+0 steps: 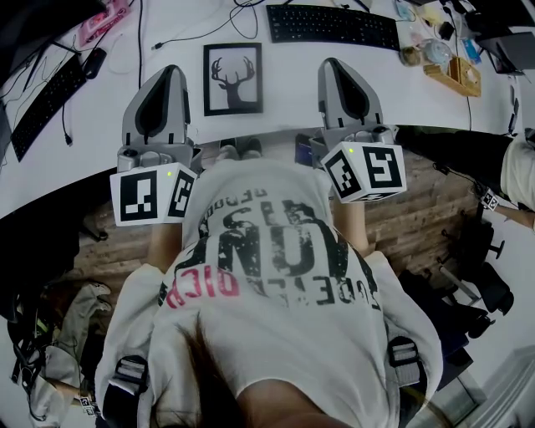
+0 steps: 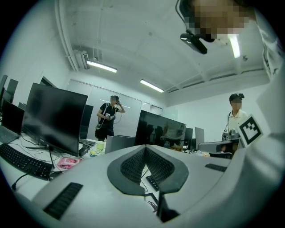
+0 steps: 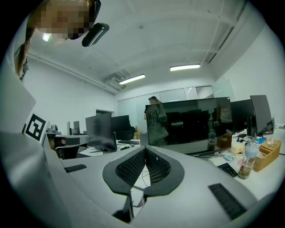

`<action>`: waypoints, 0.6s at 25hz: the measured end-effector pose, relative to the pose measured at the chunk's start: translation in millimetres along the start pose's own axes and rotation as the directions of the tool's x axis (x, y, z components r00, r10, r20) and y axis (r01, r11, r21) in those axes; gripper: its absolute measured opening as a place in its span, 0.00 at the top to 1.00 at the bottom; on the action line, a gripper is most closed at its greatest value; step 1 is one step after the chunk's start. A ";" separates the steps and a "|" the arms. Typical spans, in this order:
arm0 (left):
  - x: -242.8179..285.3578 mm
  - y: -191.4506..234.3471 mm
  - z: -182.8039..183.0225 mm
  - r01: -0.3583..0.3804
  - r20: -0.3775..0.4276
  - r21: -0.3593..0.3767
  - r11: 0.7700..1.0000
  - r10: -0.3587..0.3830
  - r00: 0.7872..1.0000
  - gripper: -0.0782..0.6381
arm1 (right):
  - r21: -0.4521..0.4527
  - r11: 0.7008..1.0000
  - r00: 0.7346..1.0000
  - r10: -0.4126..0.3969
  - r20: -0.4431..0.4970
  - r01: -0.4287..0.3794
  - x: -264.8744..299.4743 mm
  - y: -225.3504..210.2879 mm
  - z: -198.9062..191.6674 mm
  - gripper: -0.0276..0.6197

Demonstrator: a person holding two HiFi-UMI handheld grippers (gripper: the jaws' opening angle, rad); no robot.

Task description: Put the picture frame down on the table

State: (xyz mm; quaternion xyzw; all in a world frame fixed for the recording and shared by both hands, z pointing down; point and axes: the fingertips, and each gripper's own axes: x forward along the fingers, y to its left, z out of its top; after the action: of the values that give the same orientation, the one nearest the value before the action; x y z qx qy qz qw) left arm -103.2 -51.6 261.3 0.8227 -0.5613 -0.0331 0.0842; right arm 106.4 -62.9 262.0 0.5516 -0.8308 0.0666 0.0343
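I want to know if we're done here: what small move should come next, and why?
Probably just draw both grippers back. The picture frame already lies flat on the table, between the left gripper and right gripper and touching neither. Both have their jaws together, holding nothing.

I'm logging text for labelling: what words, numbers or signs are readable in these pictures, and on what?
Sweatshirt print: big dark and red letters, upside down and creased; not legible.
Marker cubes: square code patterns only, no words.
Picture frame: deer silhouette, no text.
Keyboard keys: too small to read.
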 end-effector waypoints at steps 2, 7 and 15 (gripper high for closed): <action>1.2 0.6 -0.2 -0.001 -0.001 0.000 1.000 0.001 1.000 0.89 | 0.000 1.000 1.000 -0.002 -0.001 0.002 0.9 -1.2 -0.1 0.95; 2.3 -0.8 -1.9 -0.001 -0.008 0.000 1.000 0.001 1.000 0.89 | 0.000 1.000 1.000 -0.004 -0.003 0.004 0.7 -3.9 -0.2 0.95; 1.8 -0.8 -8.8 -0.009 -0.020 -0.005 1.000 0.009 1.000 0.89 | 0.007 1.000 1.000 -0.001 -0.016 0.001 0.8 -5.3 -7.3 0.95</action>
State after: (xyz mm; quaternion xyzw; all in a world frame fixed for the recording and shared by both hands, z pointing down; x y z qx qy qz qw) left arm -100.5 -52.2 269.8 0.8201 -0.5641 -0.0261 0.0922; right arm 110.9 -64.6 269.7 0.5517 -0.8298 0.0740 0.0388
